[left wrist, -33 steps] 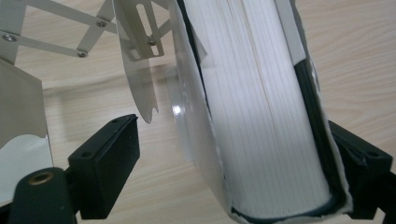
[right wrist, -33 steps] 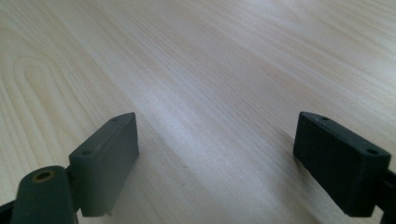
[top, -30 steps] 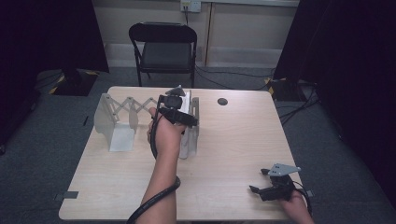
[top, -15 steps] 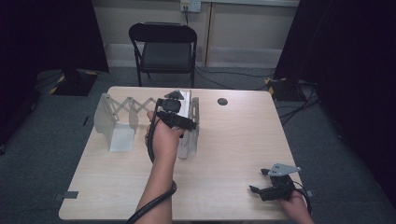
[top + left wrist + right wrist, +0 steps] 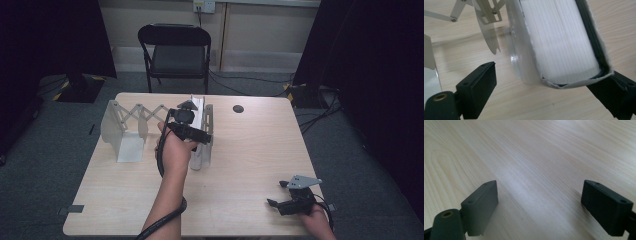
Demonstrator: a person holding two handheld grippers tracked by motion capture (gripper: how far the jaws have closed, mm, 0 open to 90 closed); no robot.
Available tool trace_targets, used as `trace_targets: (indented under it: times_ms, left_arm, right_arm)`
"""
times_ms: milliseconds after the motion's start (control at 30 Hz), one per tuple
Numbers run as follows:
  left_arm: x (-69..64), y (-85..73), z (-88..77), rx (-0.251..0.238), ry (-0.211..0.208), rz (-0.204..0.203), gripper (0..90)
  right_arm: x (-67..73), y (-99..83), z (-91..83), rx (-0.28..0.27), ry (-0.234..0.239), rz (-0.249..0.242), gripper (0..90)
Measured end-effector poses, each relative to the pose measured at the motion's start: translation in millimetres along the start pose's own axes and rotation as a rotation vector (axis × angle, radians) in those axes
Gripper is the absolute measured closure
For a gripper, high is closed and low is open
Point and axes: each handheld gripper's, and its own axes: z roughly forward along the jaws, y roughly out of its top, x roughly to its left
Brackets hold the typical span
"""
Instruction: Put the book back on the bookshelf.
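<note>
A white accordion rack [image 5: 125,125] of thin upright plates stands at the back left of the table [image 5: 250,150]. A book [image 5: 198,104] with white pages and a dark cover sits upright at the rack's right end. My left gripper [image 5: 200,134] is held at this book, open. In the left gripper view the book [image 5: 564,42] lies between the wide-apart jaws of the left gripper [image 5: 551,72], its dark cover next to the right jaw, while the left jaw stands well off it beside a rack plate [image 5: 487,32]. My right gripper [image 5: 276,193] rests open near the front right edge.
A small black round disc [image 5: 238,108] lies at the back of the table, right of the rack. A black folding chair [image 5: 175,55] stands behind the table. In the right gripper view, the right gripper [image 5: 540,192] has bare wood between its jaws.
My left hand and gripper have drawn back slightly toward the person along the book. The right gripper has not moved.
</note>
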Motion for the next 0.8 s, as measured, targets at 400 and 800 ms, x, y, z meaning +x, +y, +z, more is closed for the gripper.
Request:
trace_targets:
  times_ms: [400,800]
  left_arm:
    - [-0.3,-5.4,-1.2,0.0,-0.022,0.018,9.8]
    - [2.7,-12.7,1.1,0.011,-0.034,0.022,9.2]
  right_arm:
    - [0.0,0.0,0.0,0.0,0.0,0.0,13.6]
    - [-0.1,0.0,-0.1,0.001,-0.001,0.0,13.6]
